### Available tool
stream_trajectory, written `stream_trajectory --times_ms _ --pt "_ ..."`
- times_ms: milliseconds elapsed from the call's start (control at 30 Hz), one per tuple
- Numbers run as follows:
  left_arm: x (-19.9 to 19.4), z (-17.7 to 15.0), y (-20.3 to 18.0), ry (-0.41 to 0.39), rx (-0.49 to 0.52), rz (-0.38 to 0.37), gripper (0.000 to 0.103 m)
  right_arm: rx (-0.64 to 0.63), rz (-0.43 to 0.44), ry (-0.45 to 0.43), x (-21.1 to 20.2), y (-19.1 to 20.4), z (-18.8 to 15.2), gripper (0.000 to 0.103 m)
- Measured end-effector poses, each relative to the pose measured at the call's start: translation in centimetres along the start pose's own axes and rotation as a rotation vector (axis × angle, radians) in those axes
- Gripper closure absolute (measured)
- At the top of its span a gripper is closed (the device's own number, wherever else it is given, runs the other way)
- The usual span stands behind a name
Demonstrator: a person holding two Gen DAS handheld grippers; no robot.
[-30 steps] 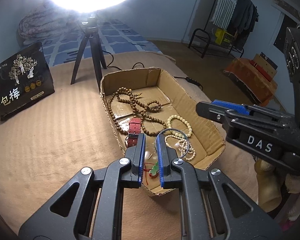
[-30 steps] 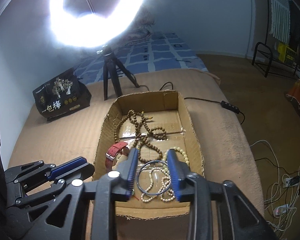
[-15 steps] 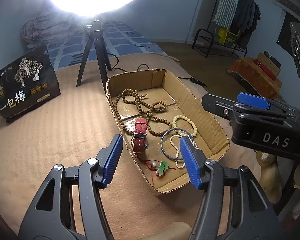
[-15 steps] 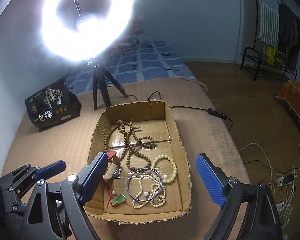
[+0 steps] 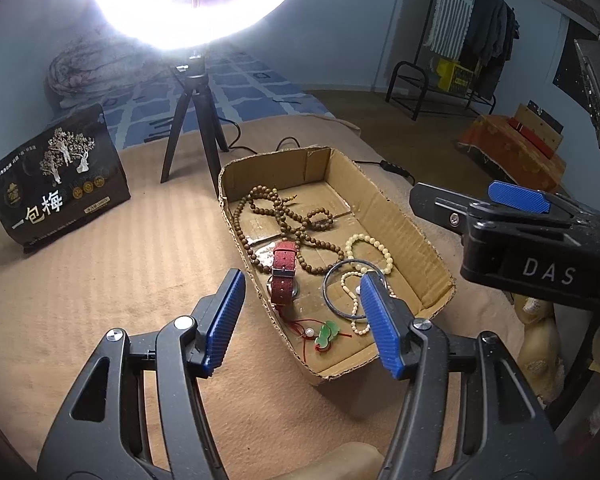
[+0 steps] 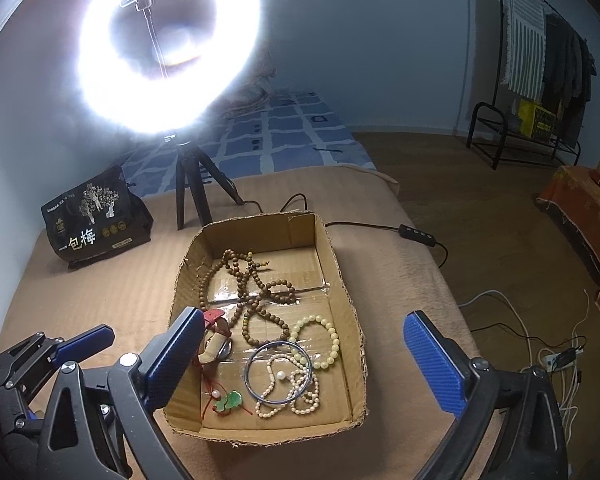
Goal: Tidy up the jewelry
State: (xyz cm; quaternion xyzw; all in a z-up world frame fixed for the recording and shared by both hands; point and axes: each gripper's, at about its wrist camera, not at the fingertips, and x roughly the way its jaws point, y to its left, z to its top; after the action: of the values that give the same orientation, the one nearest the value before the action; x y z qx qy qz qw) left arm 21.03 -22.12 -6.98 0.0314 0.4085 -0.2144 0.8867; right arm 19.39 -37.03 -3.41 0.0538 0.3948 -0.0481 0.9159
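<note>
A shallow cardboard box (image 5: 404, 216) (image 6: 340, 280) lies on the tan bedcover. In it lie a long brown bead strand (image 5: 284, 216) (image 6: 256, 284), a red-strapped watch (image 5: 284, 268), a cream bead bracelet (image 6: 332, 332), a blue-grey bangle (image 5: 332, 280) (image 6: 252, 364) over a pearl strand (image 6: 300, 396), and a green pendant (image 5: 327, 334) (image 6: 230, 400) on red cord. My left gripper (image 5: 303, 280) hovers open over the box's near left corner, holding nothing. My right gripper (image 6: 304, 316) hangs above the near end, its jaws opening wide with nothing between them.
A bright ring light on a black tripod (image 5: 196, 128) (image 6: 192, 184) stands behind the box. A black printed bag (image 5: 56, 180) (image 6: 96, 216) sits at the far left. A cable with a controller (image 6: 416, 232) runs off the bed's right edge; a power strip (image 6: 556, 358) lies on the floor.
Both grippers opened from nearly shut to wide apart and drew back a little from the box. The jewelry in the box lies as before.
</note>
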Motion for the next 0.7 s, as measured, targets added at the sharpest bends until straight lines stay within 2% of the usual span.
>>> stream_trajectory --times_ms 633,700 --pt "-7.6 -1.5 -0.6 -0.093 0.005 -0.001 0.041 -0.038 0.001 -0.088 -6.4 1.5 -0.4 0.001" --pt "-8.3 -1.8 -0.6 -0.094 0.005 -0.003 0.034 -0.039 0.007 -0.098 -7.1 1.6 -0.6 0.001"
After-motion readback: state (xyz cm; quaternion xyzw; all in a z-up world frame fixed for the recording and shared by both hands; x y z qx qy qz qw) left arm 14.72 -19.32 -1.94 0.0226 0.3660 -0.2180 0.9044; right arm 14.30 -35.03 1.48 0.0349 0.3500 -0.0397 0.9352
